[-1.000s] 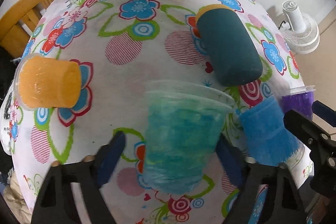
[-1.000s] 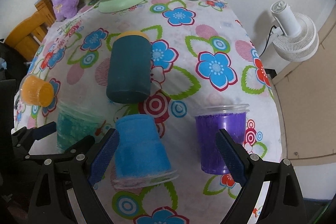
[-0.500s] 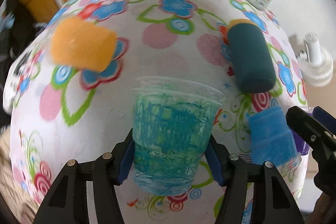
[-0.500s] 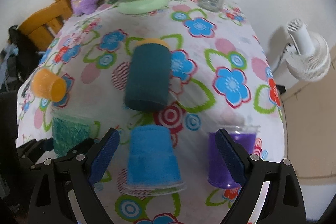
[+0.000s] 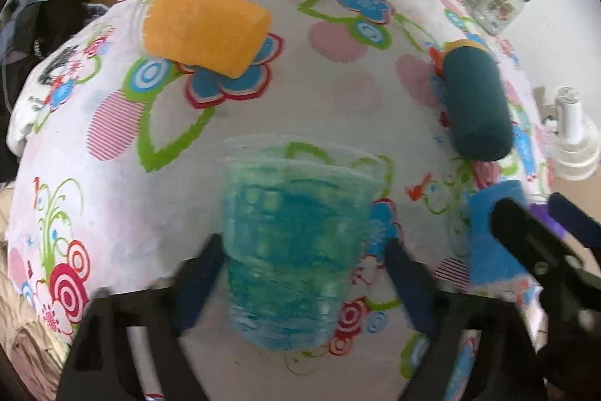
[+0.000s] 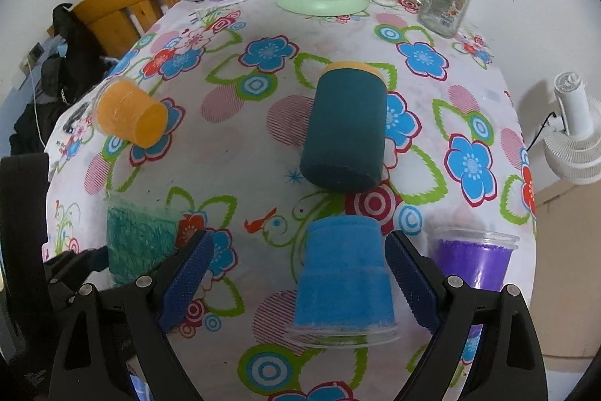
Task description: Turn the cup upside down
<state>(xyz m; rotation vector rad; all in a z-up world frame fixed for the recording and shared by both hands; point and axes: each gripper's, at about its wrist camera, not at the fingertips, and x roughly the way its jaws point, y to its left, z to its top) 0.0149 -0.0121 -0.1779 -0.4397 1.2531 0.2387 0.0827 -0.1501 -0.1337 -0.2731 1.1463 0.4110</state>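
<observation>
Left wrist view: low and close over the near-left table [image 5: 330, 100], facing far-right, teal cup [image 5: 296, 243] filling the foreground. Right wrist view: higher, facing the far wall. Shared: teal cup [image 6: 141, 237], orange cup [image 6: 129, 113], dark cylinder [image 6: 345, 126], blue cup [image 6: 343, 273].

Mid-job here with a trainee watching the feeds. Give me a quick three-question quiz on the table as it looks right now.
1. True or false: the blue cup stands rim down on the cloth.
2. Fill in: the orange cup lies on its ____.
3. Which cup sits between the fingers of the left tool? A orange cup, B teal cup, C blue cup.

Key: 1 true; 2 side; 3 B.
</observation>
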